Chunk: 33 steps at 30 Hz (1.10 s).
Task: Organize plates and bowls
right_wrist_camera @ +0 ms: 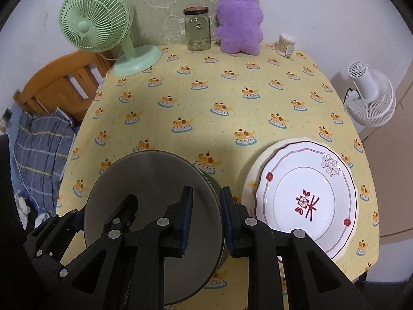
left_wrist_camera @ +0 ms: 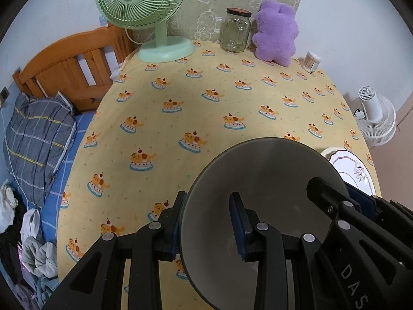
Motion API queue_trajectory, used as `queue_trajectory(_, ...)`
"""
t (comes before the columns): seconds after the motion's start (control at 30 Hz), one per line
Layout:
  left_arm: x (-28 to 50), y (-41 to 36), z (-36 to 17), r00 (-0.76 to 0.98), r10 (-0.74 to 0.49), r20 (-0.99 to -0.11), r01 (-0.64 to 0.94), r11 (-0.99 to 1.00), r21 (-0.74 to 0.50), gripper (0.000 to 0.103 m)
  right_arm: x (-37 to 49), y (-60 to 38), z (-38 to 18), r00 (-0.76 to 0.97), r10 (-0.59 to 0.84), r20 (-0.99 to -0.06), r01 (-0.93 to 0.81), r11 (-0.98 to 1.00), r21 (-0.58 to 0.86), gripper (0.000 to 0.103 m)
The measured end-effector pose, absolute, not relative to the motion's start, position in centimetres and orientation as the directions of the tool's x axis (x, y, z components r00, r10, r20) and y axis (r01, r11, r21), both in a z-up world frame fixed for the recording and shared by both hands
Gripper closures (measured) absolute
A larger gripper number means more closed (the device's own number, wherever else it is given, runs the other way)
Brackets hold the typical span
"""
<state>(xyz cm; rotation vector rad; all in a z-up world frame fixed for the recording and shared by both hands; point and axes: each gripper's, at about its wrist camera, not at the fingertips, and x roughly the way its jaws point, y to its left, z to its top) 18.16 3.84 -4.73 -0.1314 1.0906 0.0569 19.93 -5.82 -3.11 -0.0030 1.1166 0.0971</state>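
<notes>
A grey bowl is held from both sides, low over the yellow tablecloth. My left gripper is shut on its left rim, one finger outside the wall and one inside. My right gripper is shut on the right rim of the bowl in the same way. Each gripper also shows in the other's view: the right gripper and the left gripper. To the right of the bowl lies a white plate with red flowers on top of a cream plate; the white plate shows in the left view too.
Along the table's far edge stand a green fan, a glass jar, a purple plush toy and a small tub of cotton swabs. A white fan stands past the right edge. A bed with a wooden headboard lies to the left.
</notes>
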Motion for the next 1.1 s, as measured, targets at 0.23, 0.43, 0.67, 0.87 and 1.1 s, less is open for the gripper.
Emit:
queue_trajectory(0.23,18.5,3.6,-6.0,0.425,-0.061,-0.903,-0.098,0.989,-0.113,0.072,20.2,-5.6,-3.9,0.426,0.027,-0.904,-0.095,0.995,-0.015,0.077)
queue_trajectory(0.43,18.8,3.0,-5.9,0.429,-0.051,-0.902,-0.077,0.993,-0.093,0.072,20.4,-6.2,-4.1,0.428,0.039,-0.903,-0.094,0.996,-0.001,0.077)
queue_trajectory(0.67,18.9,2.7,-5.9,0.428,-0.038,-0.903,-0.053,0.996,-0.067,0.069,19.9,-6.0,-3.3,0.478,0.039,-0.878,-0.121,0.992,-0.022,0.077)
queue_trajectory(0.87,18.7,1.9,-5.7,0.427,-0.030,-0.904,-0.014,0.999,-0.040,0.055,19.9,-7.1,-3.9,0.439,0.096,-0.893,-0.114,0.992,0.051,0.077)
queue_trajectory(1.1,17.6,1.6,-4.7,0.461,-0.090,-0.883,0.060,0.996,-0.070,0.029,19.0,-8.7,-3.6,0.430,0.142,-0.892,-0.089,0.989,0.115,0.069)
